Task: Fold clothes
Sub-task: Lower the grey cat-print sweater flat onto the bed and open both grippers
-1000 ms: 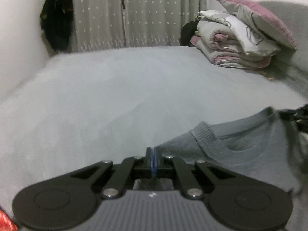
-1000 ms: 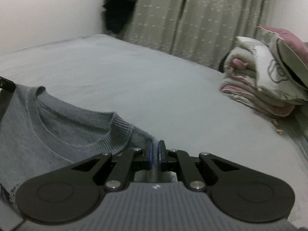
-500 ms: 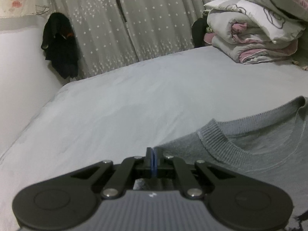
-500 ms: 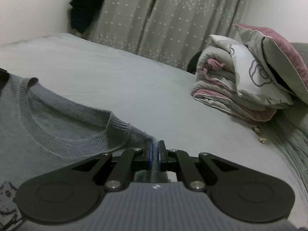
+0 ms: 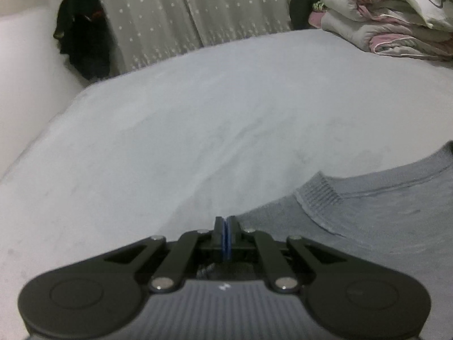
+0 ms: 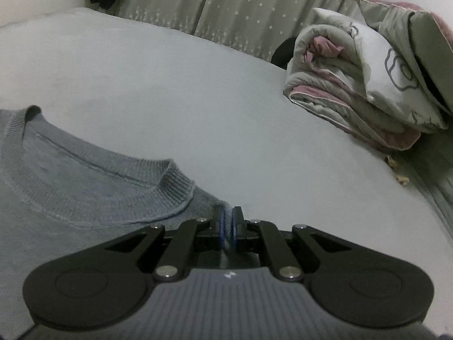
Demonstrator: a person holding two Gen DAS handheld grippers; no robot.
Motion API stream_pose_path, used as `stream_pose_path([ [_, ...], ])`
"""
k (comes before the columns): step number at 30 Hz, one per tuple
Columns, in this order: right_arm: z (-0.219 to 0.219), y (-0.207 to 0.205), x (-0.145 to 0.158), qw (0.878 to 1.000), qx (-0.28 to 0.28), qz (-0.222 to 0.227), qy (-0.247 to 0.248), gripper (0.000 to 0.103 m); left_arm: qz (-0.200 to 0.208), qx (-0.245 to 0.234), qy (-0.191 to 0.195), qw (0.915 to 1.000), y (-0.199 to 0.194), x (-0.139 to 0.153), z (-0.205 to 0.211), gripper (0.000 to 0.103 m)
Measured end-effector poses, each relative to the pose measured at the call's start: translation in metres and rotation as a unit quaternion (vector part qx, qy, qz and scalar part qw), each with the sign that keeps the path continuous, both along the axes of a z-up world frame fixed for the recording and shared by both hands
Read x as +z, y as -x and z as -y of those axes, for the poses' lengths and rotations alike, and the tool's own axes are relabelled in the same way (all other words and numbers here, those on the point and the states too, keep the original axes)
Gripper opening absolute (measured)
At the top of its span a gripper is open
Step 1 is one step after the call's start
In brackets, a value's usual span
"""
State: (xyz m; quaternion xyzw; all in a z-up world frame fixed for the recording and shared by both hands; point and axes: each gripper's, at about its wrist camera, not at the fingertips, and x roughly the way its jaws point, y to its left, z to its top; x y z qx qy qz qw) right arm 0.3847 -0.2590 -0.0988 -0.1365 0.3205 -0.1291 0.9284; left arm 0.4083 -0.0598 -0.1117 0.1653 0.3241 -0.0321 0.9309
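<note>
The left claw (image 5: 225,228) is being kept pinched on one shoulder of the grey sweater (image 5: 368,212), and the right claw (image 6: 228,221) on the other. The sweater is being held spread over the bed (image 5: 198,130). No fold is seen yet. No containers are seen.

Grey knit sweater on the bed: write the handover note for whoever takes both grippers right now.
Left gripper: shut on one shoulder of the grey knit sweater, beside its ribbed crew collar.
Right gripper: shut on the other shoulder, fabric visibly pinched between the blue pads.
Sweater: front up, spread between the two grippers over the pale grey bed cover; whether it lies fully on the bed is not visible.
Folded grey-and-pink quilt sits at the far end, well apart.
Done: both shoulders gripped.
Left: every fold; none visible yet.
</note>
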Motion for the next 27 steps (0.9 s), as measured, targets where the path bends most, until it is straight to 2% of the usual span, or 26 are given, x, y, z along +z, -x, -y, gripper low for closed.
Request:
stream_pose_path([
  [6,-0.008,-0.004,0.0,1.0,-0.008,-0.003,0.014,0.015,0.021,-0.002,-0.029,0.9994,0.011,-0.005,0.009,0.003],
  [7,-0.009,-0.003,0.002,1.0,-0.009,-0.005,0.016,0.019,0.018,-0.003,-0.025,0.9995,0.013,-0.002,0.009,0.006],
  [8,-0.009,-0.002,0.005,1.0,-0.012,-0.007,0.014,0.029,0.014,-0.004,-0.018,0.9997,0.013,0.003,0.007,0.008],
  [9,-0.009,0.001,0.009,1.0,-0.014,-0.008,0.011,0.035,0.01,-0.005,-0.011,0.9999,0.013,0.007,0.006,0.019],
  [10,-0.008,0.002,0.012,1.0,-0.013,-0.007,0.006,0.046,0.006,-0.006,-0.002,1.0,0.014,0.011,0.005,0.037],
  [12,-0.004,0.008,0.021,1.0,-0.012,-0.003,-0.008,0.048,-0.002,-0.008,0.016,0.9998,0.022,0.02,0.004,0.048],
  [19,-0.01,0.048,0.042,1.0,-0.006,-0.006,-0.03,0.048,-0.035,-0.001,0.049,0.9982,0.058,0.038,0.003,0.053],
  [27,-0.02,0.094,0.055,0.998,-0.012,-0.012,-0.061,0.048,-0.055,-0.003,0.066,0.9963,0.1,0.053,0.003,0.053],
])
